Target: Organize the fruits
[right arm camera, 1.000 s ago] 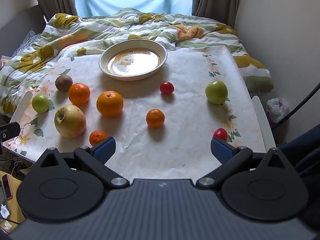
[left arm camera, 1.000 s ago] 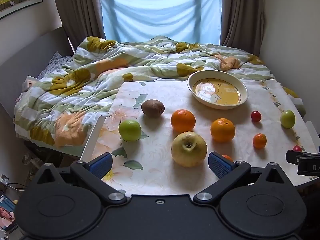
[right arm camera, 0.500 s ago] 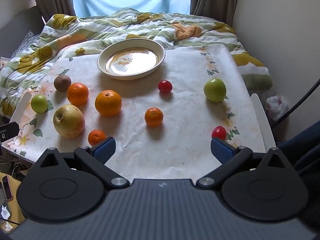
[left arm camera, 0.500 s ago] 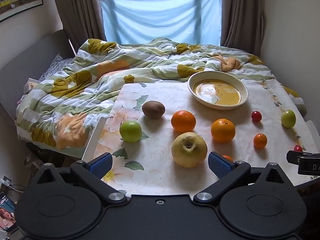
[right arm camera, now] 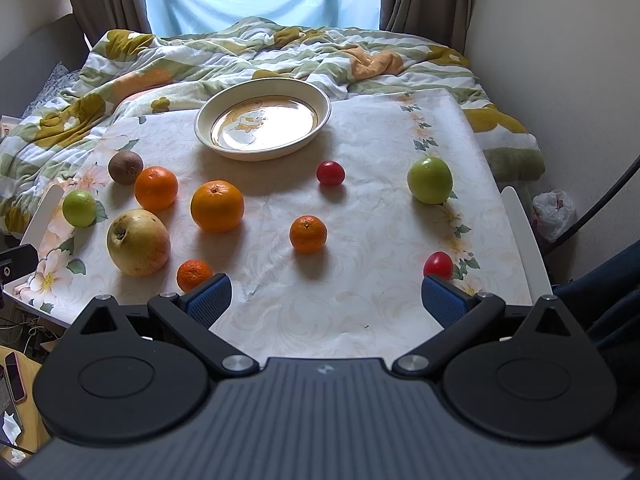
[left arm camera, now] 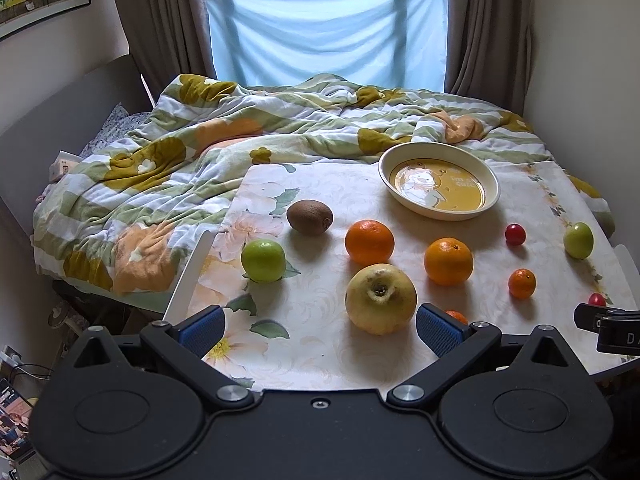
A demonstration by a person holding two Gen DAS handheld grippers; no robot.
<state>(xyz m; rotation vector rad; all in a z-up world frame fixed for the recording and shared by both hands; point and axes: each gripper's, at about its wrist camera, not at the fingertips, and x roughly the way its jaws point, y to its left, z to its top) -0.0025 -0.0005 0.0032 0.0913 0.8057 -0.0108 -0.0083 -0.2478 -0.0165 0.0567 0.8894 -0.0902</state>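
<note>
**Fruit scattered across the tabletop, both grippers hovering wide open at the near edge**

The floral-patterned cream tabletop (right arm camera: 360, 280) has its widest bare stretch in the near middle, in front of the right gripper (right arm camera: 326, 298), whose jaws stand wide apart and hold nothing. The left gripper (left arm camera: 318, 330) hangs over the near left edge, jaws equally spread and empty, with the large yellow quince-like fruit (left arm camera: 380, 298) just ahead between its blue fingertips (left arm camera: 438, 334).

The empty cream-rimmed yellow ceramic dish (right arm camera: 263, 119) sits at the far edge, against the rumpled green-and-yellow floral quilt (right arm camera: 240, 52). The left side is crowded: a brown kiwi (right arm camera: 125, 167), a small green apple (right arm camera: 79, 208), two large oranges (right arm camera: 156, 188) (right arm camera: 217, 206) and a small mandarin (right arm camera: 194, 275) touching nothing but close to the right gripper's left fingertip. In the middle lie another mandarin (right arm camera: 308, 234) and a red cherry tomato (right arm camera: 330, 173), well apart. A larger green apple (right arm camera: 429, 179) and a second red tomato (right arm camera: 438, 265) lie near the right edge, beside a white side rail (right arm camera: 520, 232).
</note>
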